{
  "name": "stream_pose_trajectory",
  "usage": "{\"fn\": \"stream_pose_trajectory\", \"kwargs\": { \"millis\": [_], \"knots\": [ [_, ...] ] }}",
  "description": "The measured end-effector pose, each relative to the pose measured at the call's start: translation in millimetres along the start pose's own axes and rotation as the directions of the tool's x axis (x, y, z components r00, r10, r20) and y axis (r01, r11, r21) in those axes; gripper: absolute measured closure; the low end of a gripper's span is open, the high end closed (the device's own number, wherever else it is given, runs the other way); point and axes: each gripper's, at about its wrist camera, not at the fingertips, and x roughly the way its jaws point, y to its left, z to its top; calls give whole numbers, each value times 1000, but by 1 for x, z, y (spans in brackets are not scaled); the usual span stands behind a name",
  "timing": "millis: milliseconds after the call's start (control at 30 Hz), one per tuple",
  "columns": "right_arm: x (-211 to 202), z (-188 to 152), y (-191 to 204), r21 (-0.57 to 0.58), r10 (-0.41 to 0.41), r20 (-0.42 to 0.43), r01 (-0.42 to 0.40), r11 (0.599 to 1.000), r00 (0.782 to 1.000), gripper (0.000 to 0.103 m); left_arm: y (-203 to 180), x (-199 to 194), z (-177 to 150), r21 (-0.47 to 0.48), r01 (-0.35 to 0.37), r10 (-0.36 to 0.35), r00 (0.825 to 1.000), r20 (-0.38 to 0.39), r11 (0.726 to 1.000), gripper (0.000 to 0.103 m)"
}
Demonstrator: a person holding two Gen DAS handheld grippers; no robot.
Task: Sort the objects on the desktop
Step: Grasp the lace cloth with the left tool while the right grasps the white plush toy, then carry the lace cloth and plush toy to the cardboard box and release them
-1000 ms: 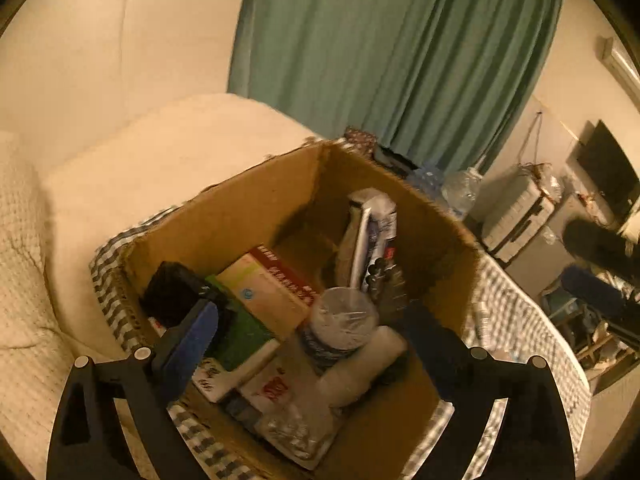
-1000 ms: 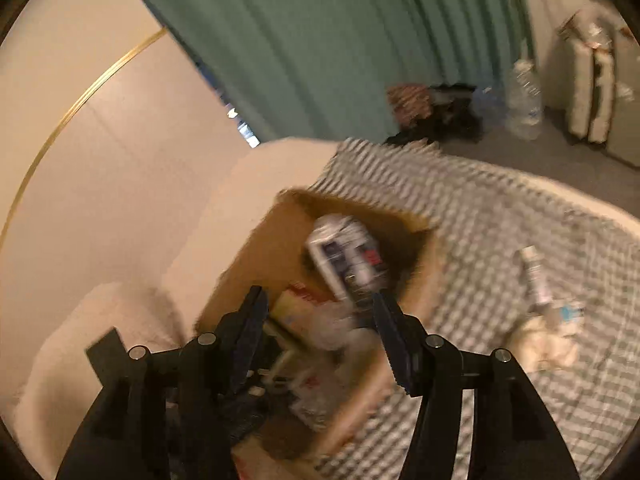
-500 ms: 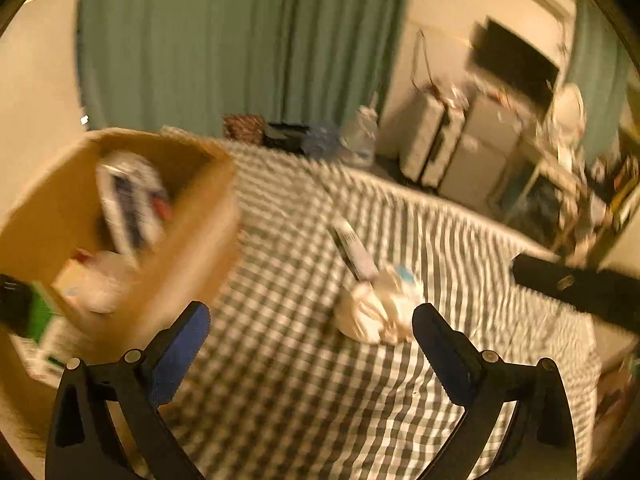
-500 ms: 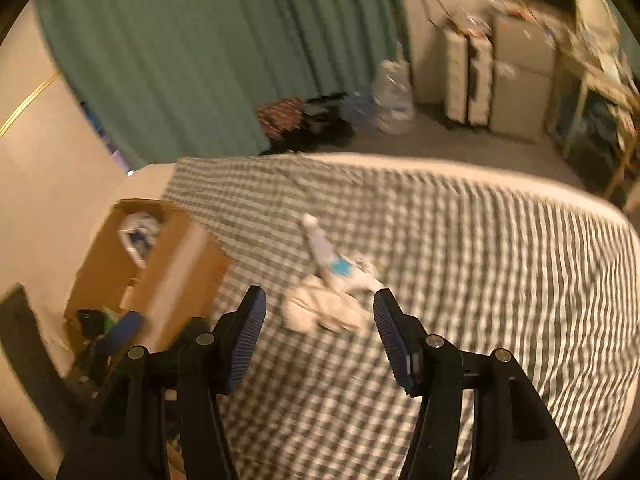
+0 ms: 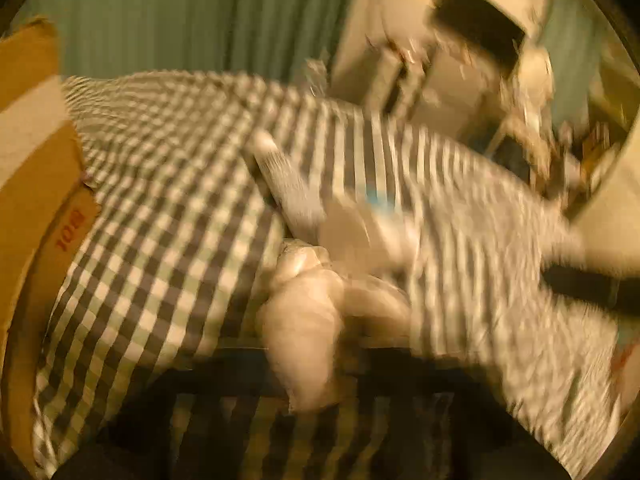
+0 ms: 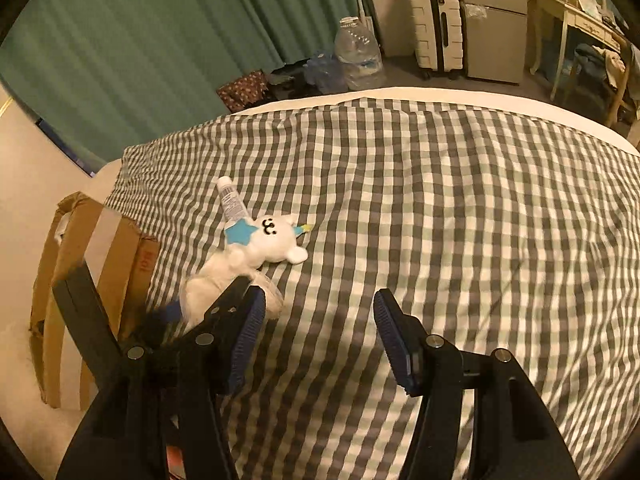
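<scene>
Gingham bedspread (image 6: 440, 208) in grey, white and pale green covers the work surface; green curtain (image 6: 160, 40), white suitcase (image 6: 436, 24) and large water bottle (image 6: 358, 56) stand beyond its far edge.

Right gripper (image 6: 318, 332): jaws wide apart, nothing between them, hovering over bare cloth. Ahead and to its left lies a white plush toy (image 6: 260, 248) with a blue star patch, and a white tube (image 6: 232, 202) touching the toy's far side, cap pointing away. Cardboard box (image 6: 100, 248) sits further left, at the bedspread's edge.

Left gripper: its view is heavily motion-blurred; fingers show only as dark smears low in frame, so cannot tell whether they are apart or together. Same view shows the plush close ahead, the tube beyond it, the box at far left. In the right view a dark bar and a blue pad appear just beside the plush's near end, probably the left gripper.

Judgement: two loose items remain outside the box; step in hand looks like the approach to the plush.

Notes for doing it well:
- Let the left tool settle before closing.
- Straddle the plush body across its narrow width, not the head, so the tube is not dragged along.
- Soft fill will compress; close fully before lifting.
- Tube is smooth and may roll if nudged.
</scene>
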Motion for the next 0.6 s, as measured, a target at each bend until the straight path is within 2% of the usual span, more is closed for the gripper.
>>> {"fn": "stream_pose_trajectory", "kwargs": {
  "millis": [67,167,200,267,433,533,600],
  "knots": [
    [10,6,3,10,-2,5,2,1000,1000,41,10,-9,0,-29,25,-24,1000,19,999,93],
    [30,15,14,30,22,1,-22,999,1000,33,36,-25,8,-128,-23,27,999,31,991,93],
    [38,16,19,38,35,-11,-35,999,999,33,41,-29,10,-138,-34,39,999,34,990,93],
    [54,18,30,51,52,-19,-51,997,998,32,50,-33,16,-142,-90,96,995,38,986,93],
    [88,20,46,42,-11,-45,13,999,999,26,56,-28,15,-144,-136,141,990,27,980,93],
    [102,19,50,32,-19,-66,22,999,998,26,50,-21,9,-132,-141,144,990,11,981,93],
    [98,16,51,8,-45,-48,46,999,998,30,48,-19,10,-138,-135,138,990,12,981,93]
  ]
}}
